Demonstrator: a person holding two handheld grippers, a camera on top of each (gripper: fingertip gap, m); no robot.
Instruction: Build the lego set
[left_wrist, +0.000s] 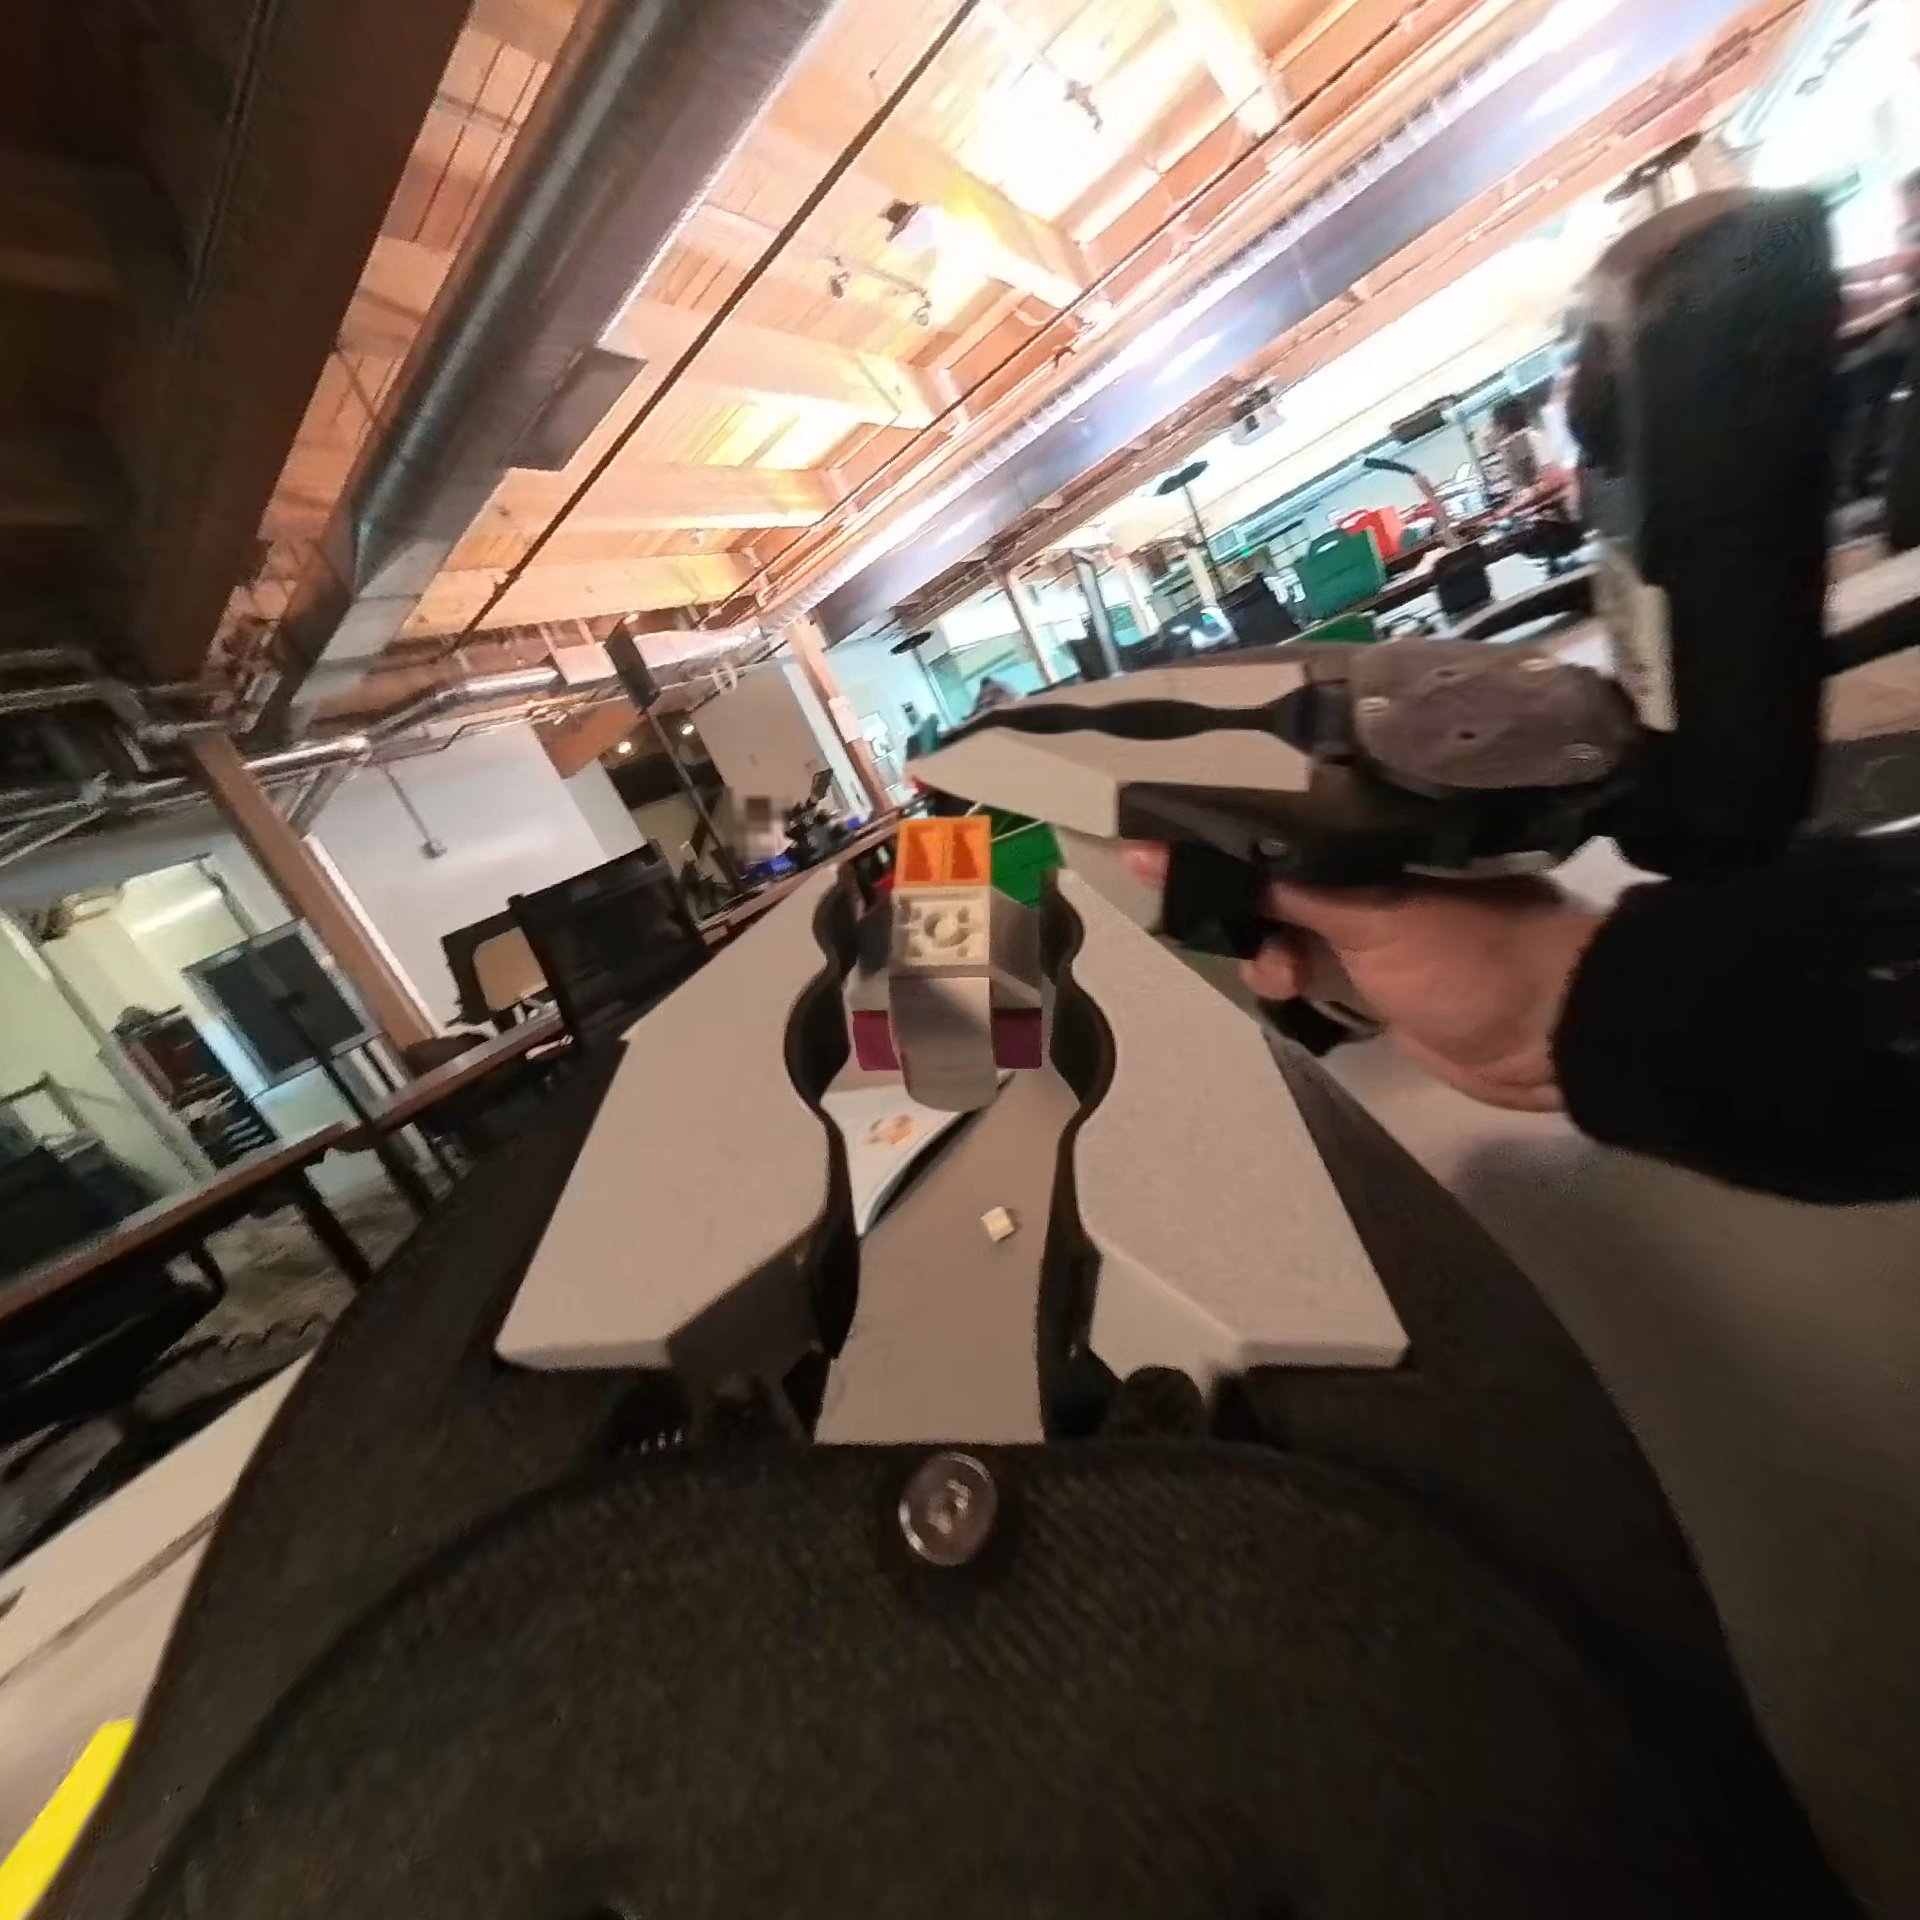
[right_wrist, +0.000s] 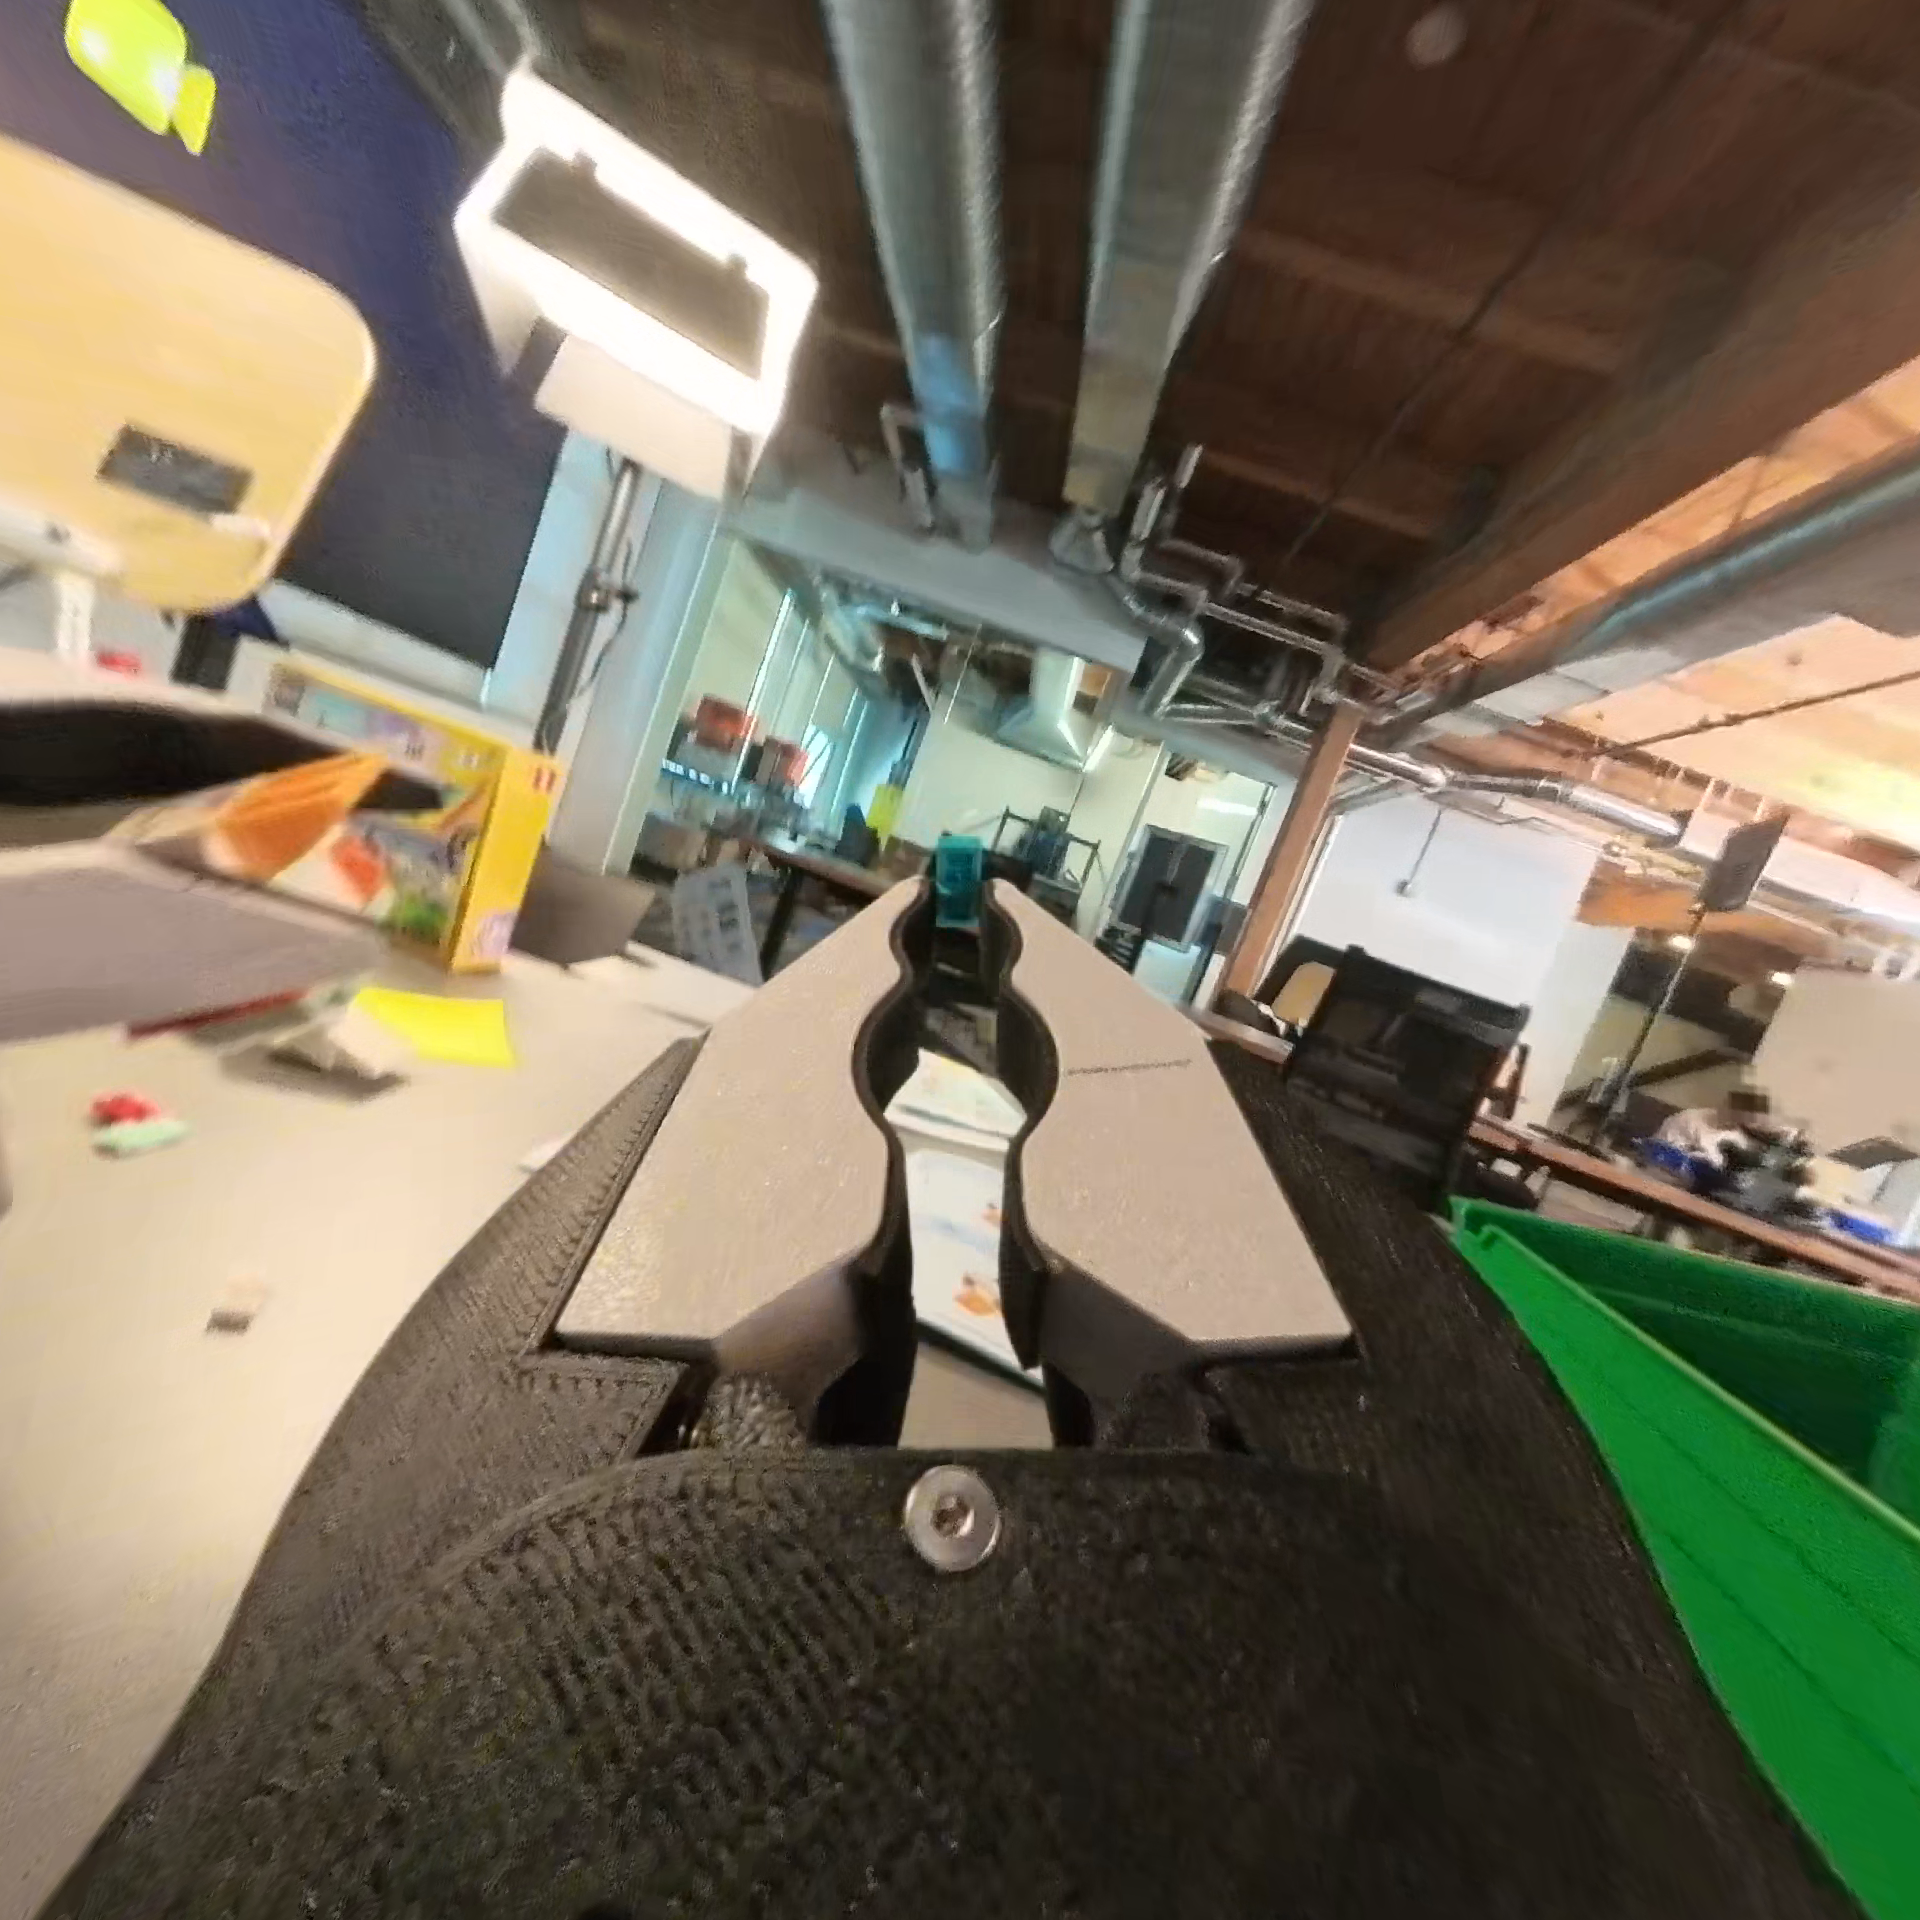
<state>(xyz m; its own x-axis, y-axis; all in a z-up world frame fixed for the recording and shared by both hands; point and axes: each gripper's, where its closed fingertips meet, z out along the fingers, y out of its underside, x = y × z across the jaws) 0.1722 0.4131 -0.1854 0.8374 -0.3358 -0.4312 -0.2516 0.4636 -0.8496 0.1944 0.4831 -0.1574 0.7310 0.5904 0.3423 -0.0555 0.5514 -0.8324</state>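
My left gripper (left_wrist: 945, 896) is shut on a small lego build (left_wrist: 940, 971) and holds it above the table. The build has an orange brick (left_wrist: 940, 854) at the far end, a light grey piece, magenta bricks (left_wrist: 875, 1039) at the sides and a silvery slope. My right gripper (right_wrist: 956, 888) is shut on a small teal brick (right_wrist: 956, 871) at its fingertips. In the left wrist view the right gripper (left_wrist: 920, 771) comes in from the right, held by a hand (left_wrist: 1423, 977), with its tips just above the build's orange end.
A green bin (right_wrist: 1714, 1455) stands close on the right. An instruction booklet (right_wrist: 966, 1226) lies on the grey table (right_wrist: 312, 1455) below the grippers. A yellow lego box (right_wrist: 468, 862), a yellow note (right_wrist: 436, 1023) and loose small pieces (right_wrist: 135, 1122) lie to the left.
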